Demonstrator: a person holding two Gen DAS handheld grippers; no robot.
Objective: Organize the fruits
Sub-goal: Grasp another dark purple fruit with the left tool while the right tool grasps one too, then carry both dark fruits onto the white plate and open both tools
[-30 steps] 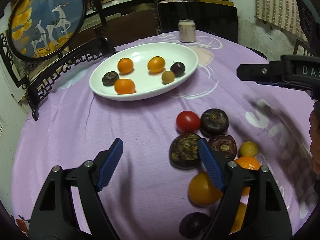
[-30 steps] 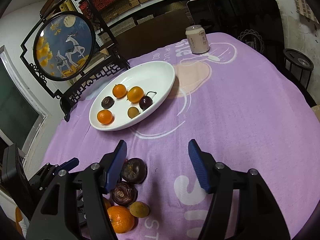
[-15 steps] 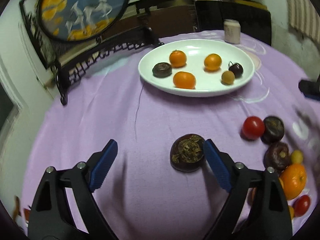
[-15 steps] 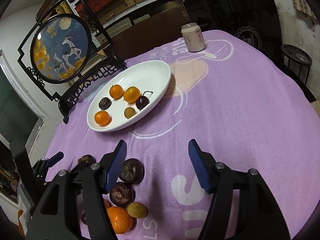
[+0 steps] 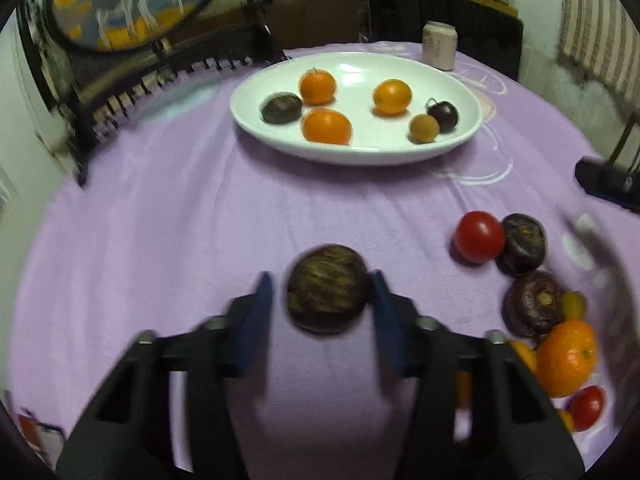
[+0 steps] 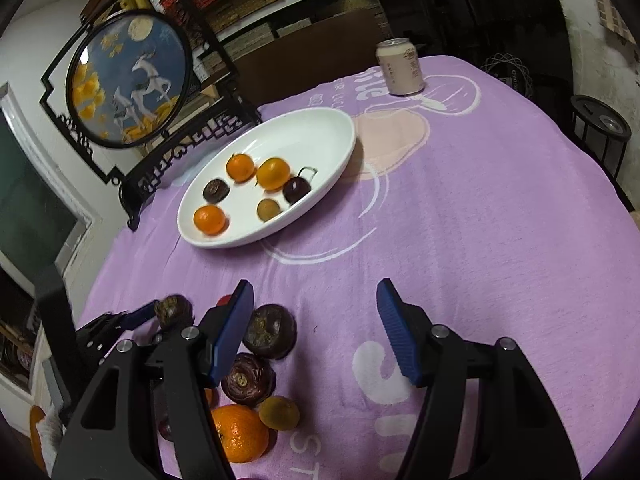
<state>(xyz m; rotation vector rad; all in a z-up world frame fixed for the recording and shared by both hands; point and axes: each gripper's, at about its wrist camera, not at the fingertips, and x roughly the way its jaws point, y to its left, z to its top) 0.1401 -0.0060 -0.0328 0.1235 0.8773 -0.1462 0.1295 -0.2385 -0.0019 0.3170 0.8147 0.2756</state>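
A wrinkled dark brown fruit lies on the purple cloth between the blue pads of my left gripper. Its jaws are closing: the right pad touches the fruit, and a small gap shows at the left pad. The right wrist view shows the same fruit at the left gripper's tips. My right gripper stands open over bare cloth with nothing between its fingers. A dark fruit sits just beside its left finger. The white plate holds three oranges and three smaller fruits, two of them dark.
Loose fruits lie in a cluster to the right of the left gripper: a red tomato, two dark fruits, an orange. A drink can stands behind the plate. A framed round deer picture stands at the table's back left.
The left gripper swung left, away from the fruit cluster, and the dark brown fruit now lies apart from it. The jaws widened, then narrowed around the fruit. The right gripper kept still.
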